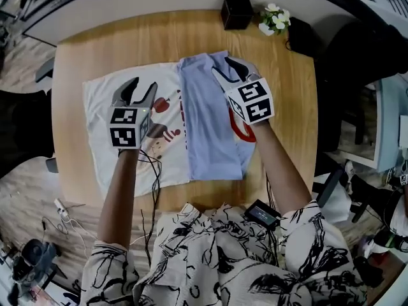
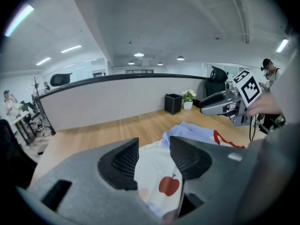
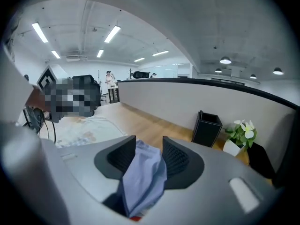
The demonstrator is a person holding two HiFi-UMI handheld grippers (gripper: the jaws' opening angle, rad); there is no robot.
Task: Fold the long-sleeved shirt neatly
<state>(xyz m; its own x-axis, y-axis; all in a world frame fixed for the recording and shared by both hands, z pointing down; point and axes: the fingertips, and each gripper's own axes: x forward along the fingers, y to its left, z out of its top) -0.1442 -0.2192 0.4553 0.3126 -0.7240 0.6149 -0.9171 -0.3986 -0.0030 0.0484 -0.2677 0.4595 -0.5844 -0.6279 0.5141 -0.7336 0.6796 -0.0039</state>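
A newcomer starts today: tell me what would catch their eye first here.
A white long-sleeved shirt with a red apple print lies on the light wooden table, its right side folded over in pale blue. The left gripper and right gripper, each with a marker cube, hang over it, jaws apart. A black box and white flowers stand at the far edge.

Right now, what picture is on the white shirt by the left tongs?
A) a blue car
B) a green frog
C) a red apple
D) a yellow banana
C: a red apple is printed on the white shirt, and it shows through the gap of the open left tongs.
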